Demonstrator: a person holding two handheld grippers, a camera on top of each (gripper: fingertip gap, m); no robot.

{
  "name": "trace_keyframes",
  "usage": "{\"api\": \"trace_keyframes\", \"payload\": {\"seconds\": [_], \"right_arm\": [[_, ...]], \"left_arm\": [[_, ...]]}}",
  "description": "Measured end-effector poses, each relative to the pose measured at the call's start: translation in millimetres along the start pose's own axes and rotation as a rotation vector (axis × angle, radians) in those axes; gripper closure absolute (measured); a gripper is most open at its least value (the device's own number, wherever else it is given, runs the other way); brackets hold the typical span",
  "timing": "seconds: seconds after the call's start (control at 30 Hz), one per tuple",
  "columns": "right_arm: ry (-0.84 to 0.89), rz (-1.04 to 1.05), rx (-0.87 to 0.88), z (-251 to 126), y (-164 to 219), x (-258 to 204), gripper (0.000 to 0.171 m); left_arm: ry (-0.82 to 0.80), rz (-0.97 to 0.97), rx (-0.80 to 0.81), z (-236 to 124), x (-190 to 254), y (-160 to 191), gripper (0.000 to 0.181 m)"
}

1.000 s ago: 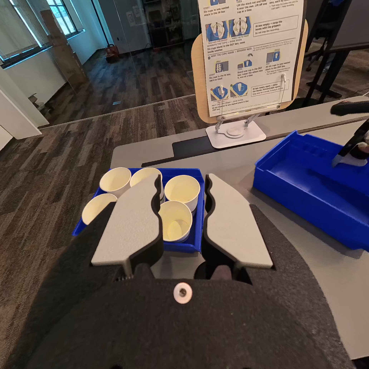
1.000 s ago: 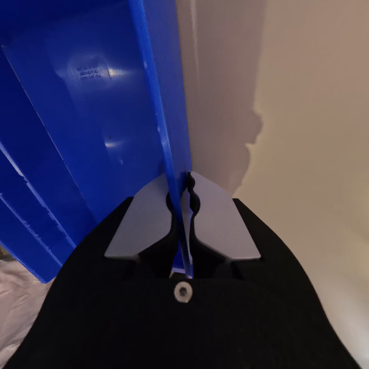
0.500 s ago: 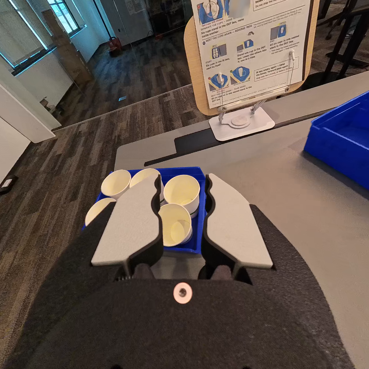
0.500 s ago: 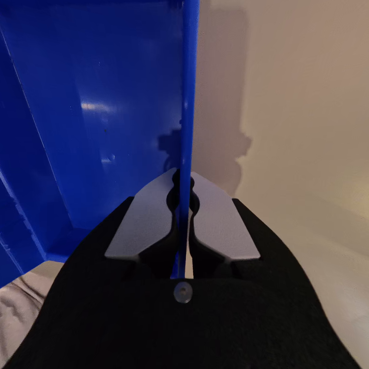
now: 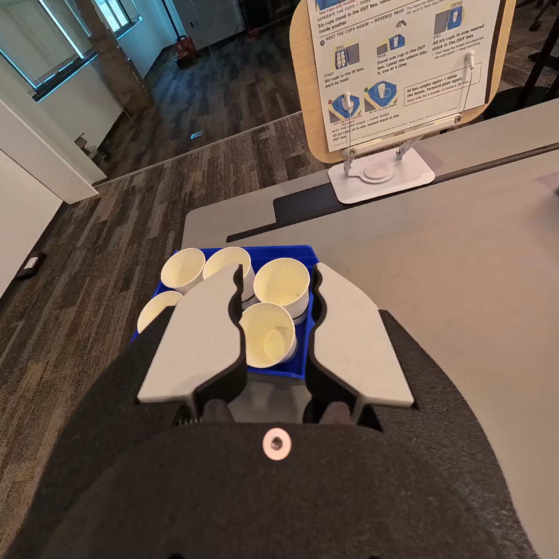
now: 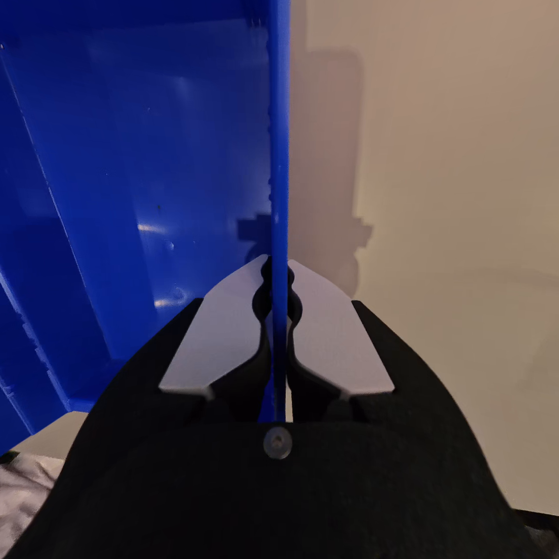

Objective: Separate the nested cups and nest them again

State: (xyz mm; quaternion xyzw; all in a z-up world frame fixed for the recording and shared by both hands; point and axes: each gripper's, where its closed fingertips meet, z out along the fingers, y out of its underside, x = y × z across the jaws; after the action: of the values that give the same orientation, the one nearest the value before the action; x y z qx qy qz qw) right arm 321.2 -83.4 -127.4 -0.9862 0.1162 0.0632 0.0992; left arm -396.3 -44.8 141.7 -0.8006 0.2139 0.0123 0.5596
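Here the left gripper point(image 5: 276, 298) hovers above the small blue bin point(image 5: 304, 352) at the desk point(image 5: 423, 272) corner, jaws apart, with the nearest paper cup point(image 5: 267, 335) seen between them, apparently below and untouched. The right gripper point(image 6: 277, 266) has its jaws clamped on the empty blue bin's wall point(image 6: 279, 151).
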Motion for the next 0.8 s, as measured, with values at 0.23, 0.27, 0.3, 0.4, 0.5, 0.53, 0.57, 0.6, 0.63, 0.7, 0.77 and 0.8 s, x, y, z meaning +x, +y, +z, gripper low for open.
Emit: {"api": "trace_keyframes", "payload": {"seconds": [0.23, 0.27, 0.3, 0.4, 0.5, 0.53, 0.57, 0.6, 0.63, 0.7, 0.77, 0.8], "right_arm": [[0.017, -0.022, 0.071, -2.9, -2.9, 4.7, 0.164], [0.027, -0.043, 0.112, -6.9, -7.3, 2.7, 0.160], [0.045, -0.058, 0.158, -12.7, -12.3, 1.5, 0.158], [0.179, -0.136, 0.322, -42.8, -31.1, 2.9, 0.149], [0.317, -0.246, 0.599, -104.4, -56.4, -15.9, 0.148], [0.333, -0.281, 0.693, -126.1, -61.6, -31.1, 0.148], [0.323, -0.310, 0.786, -146.4, -65.2, -51.0, 0.147], [0.289, -0.337, 0.871, -164.6, -66.9, -75.0, 0.143], [0.243, -0.358, 0.944, -180.1, -66.7, -100.1, 0.139], [0.136, -0.387, 1.048, -201.9, -61.7, -150.8, 0.135], [-0.015, -0.440, 1.117, -213.2, -53.5, -206.5, 0.133], [-0.082, -0.479, 1.138, -215.8, -49.4, -233.1, 0.133]], "left_arm": [[0.001, 0.010, -0.022, 3.2, 1.7, 2.8, 0.137], [0.001, 0.007, -0.029, 3.2, 0.7, 4.3, 0.136], [0.003, 0.001, -0.034, 3.1, -0.7, 5.9, 0.135], [-0.013, -0.028, -0.048, 1.5, -14.2, 12.3, 0.131], [-0.071, -0.125, -0.073, -2.8, -47.0, 28.4, 0.127], [-0.095, -0.181, -0.090, -3.9, -61.0, 36.9, 0.126], [-0.120, -0.241, -0.112, -4.5, -75.3, 47.0, 0.126], [-0.143, -0.299, -0.140, -4.4, -88.7, 58.3, 0.126], [-0.164, -0.351, -0.172, -3.7, -101.1, 69.8, 0.127], [-0.193, -0.435, -0.224, 0.3, -121.6, 90.0, 0.131], [-0.202, -0.506, -0.261, 8.0, -136.6, 106.0, 0.136], [-0.207, -0.537, -0.285, 12.5, -143.1, 115.0, 0.136]]}}
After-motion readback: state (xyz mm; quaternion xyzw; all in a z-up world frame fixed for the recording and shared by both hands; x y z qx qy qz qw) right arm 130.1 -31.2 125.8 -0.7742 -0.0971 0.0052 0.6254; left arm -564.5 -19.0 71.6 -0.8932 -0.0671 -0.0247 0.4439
